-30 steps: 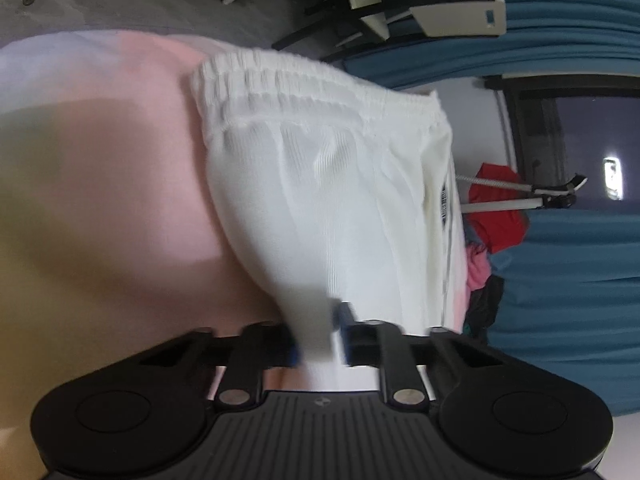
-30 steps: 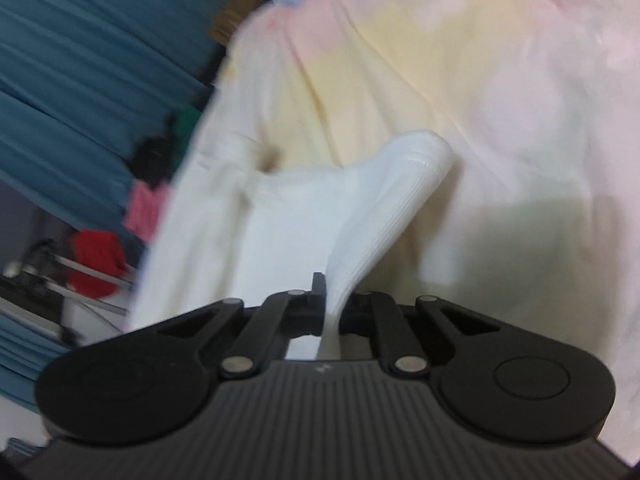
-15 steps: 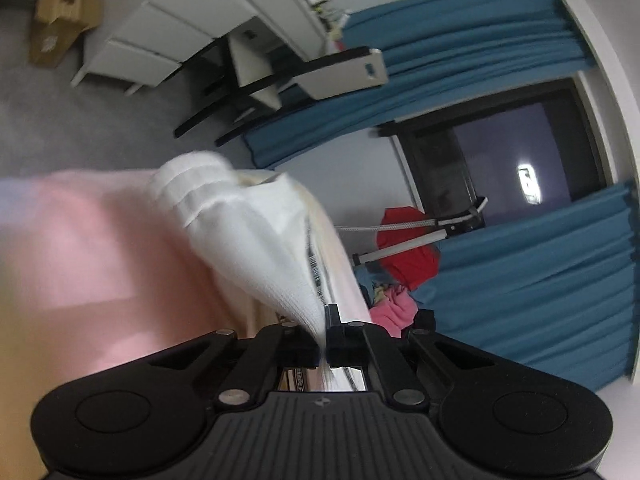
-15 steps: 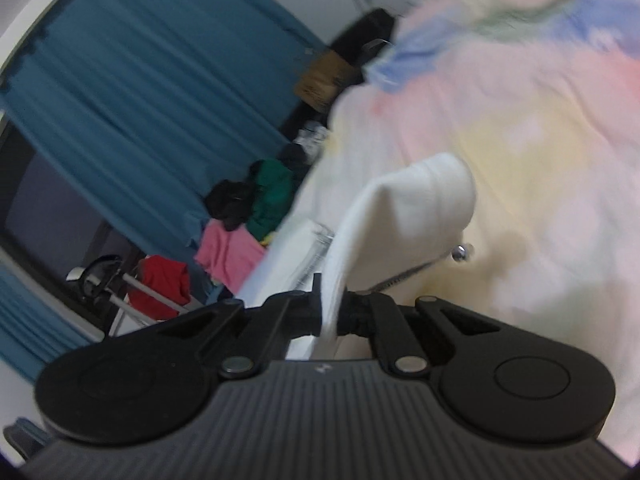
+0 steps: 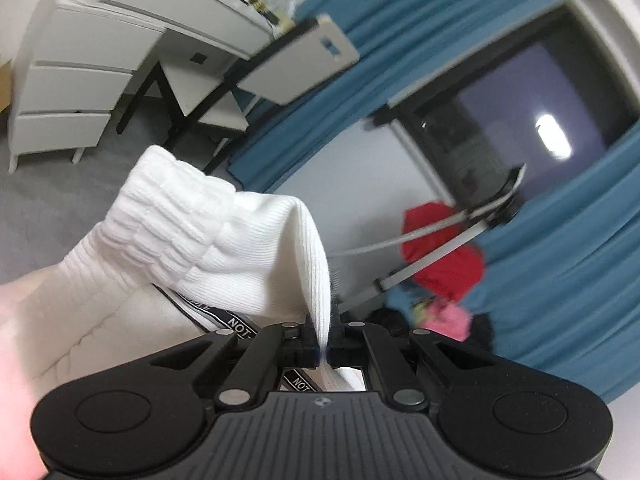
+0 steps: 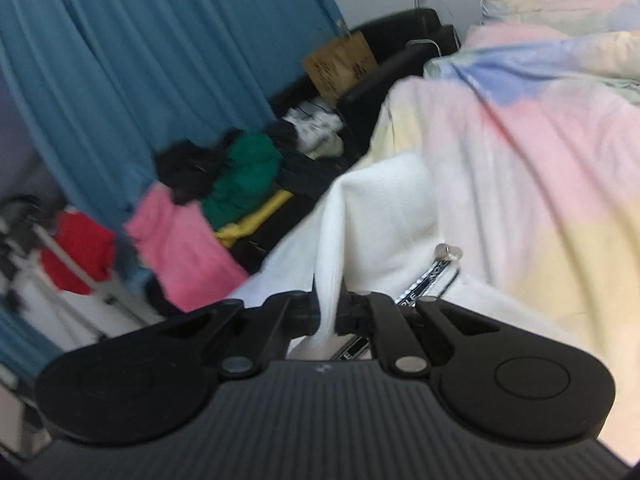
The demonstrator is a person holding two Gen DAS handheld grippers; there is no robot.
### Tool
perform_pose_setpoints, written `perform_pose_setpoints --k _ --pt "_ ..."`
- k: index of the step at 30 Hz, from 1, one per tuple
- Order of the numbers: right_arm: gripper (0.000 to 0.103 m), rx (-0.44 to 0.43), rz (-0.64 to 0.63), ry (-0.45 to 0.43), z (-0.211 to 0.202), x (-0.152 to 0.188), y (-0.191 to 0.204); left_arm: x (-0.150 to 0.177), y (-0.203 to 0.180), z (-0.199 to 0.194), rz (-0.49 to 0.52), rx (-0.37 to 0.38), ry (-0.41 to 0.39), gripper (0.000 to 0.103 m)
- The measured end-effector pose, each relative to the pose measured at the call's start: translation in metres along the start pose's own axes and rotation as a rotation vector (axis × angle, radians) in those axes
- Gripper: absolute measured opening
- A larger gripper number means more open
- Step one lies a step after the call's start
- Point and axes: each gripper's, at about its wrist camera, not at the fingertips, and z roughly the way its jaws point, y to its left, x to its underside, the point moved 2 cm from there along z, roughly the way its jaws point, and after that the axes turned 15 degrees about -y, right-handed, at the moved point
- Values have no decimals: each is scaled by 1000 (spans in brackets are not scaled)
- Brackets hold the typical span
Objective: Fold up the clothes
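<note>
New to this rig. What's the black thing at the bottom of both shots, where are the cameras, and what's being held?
No robot arm: a person carries a two-finger gripper in each hand, with a fisheye camera on each looking along the fingers. The black shape is the gripper itself. In the left wrist view, the left gripper is shut on the white garment, near its ribbed elastic band. In the right wrist view, the right gripper pinches another part of the same white cloth. It hangs over a pastel bedspread; other clothes are piled by blue curtains.

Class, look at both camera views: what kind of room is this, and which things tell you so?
Most likely a bedroom: a bed with a pastel duvet, a white desk with drawers, and a heap of clothes by blue curtains.
</note>
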Motion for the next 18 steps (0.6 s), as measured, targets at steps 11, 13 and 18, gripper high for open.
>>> perform_pose_setpoints --k 11,13,18 --pt "22 -28 -22 17 62 62 -6 57 24 113 127 -117 118 7" --pt "31 -58 22 1 51 59 -10 55 26 105 128 -75 127 19" --pt "61 -104 207 -53 -14 49 -47 43 37 47 87 28 98 69"
